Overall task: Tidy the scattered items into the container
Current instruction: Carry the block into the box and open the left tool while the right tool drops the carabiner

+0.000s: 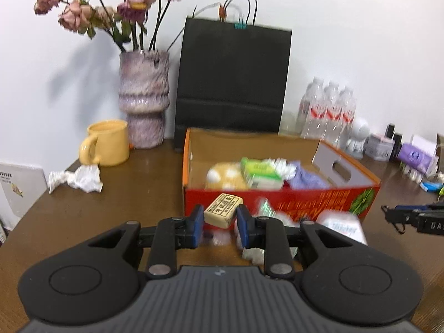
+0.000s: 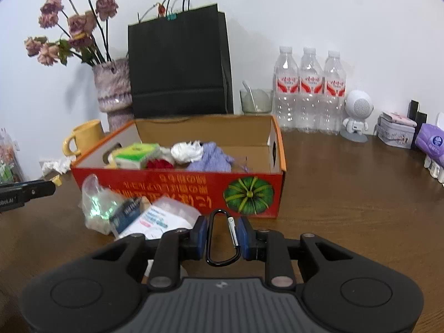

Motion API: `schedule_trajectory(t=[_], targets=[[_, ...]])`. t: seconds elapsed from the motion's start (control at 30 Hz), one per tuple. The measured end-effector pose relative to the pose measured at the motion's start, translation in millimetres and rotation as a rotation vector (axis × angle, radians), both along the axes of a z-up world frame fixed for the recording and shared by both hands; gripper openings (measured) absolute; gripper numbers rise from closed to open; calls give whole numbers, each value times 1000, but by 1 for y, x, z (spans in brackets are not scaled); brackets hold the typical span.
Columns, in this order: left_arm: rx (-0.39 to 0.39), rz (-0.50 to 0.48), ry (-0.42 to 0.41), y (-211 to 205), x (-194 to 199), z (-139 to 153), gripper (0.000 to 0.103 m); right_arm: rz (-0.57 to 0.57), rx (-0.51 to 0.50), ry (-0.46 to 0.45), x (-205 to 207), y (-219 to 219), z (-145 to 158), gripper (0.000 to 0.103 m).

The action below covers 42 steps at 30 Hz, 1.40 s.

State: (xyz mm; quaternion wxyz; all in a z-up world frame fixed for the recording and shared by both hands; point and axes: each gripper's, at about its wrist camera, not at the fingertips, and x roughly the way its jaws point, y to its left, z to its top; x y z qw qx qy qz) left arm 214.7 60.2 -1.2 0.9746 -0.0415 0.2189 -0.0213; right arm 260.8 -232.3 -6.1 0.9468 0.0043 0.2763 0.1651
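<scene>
Grips firm: left gripper point(image 1: 219, 223) clamps eraser point(image 1: 222, 211), right gripper point(image 2: 223, 234) pinches carabiner point(image 2: 223, 238); clear the box point(image 2: 177, 187) wall before releasing.

Below me runs a dark brown wooden table point(image 2: 347, 194). On it sits an open red cardboard box with an orange rim point(image 2: 177, 191), with a tall black paper bag point(image 2: 177, 69) behind it. A yellow ceramic mug point(image 1: 106, 143) stands beside a mottled purple vase point(image 1: 144, 97), crumpled white paper point(image 1: 80, 179) near them. Three clear plastic bottles point(image 2: 309, 88) line the wall, and clear plastic packets point(image 2: 133, 211) lie before the box.
</scene>
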Motion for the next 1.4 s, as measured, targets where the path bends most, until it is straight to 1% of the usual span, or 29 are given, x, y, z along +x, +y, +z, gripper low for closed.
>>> schedule_trajectory(t=[0.2, 0.33, 0.47, 0.67, 0.77, 0.93, 1.2, 1.23, 1.27, 1.3, 1.33, 1.37, 1.4], targets=[[-25, -18, -64, -15, 21, 27, 26, 12, 23, -67, 11, 7, 27, 23], [-67, -33, -83, -25, 42, 32, 26, 36, 26, -97, 26, 19, 40, 23], [-72, -39, -86, -32, 59, 33, 26, 49, 41, -115, 45, 30, 47, 23], [-71, -29, -73, -34, 91, 28, 26, 50, 50, -95, 84, 46, 46, 23], [-60, -23, -58, -34, 106, 22, 26, 54, 35, -85, 98, 54, 41, 23], [-52, -14, -22, -34, 127, 12, 26, 52, 19, -76, 113, 59, 36, 23], [-42, -20, 15, -34, 142, 3, 27, 46, -5, -55, 131, 63, 28, 23], [-43, -22, 25, -34, 143, 2, 34, 45, -9, -49, 133, 63, 27, 23], [-42, -14, 36, -34, 144, 1, 66, 44, -13, -40, 134, 64, 26, 24], [-36, 3, 42, -35, 144, 1, 84, 40, -17, -29, 136, 64, 24, 25], [-27, 20, 34, -35, 143, 2, 103, 31, -24, -19, 138, 64, 23, 44], [-14, 31, 18, -36, 141, 3, 103, 20, -33, -12, 139, 64, 22, 79], [-1, 40, 9, -36, 140, 5, 103, -7, -51, -10, 141, 65, 21, 86]])
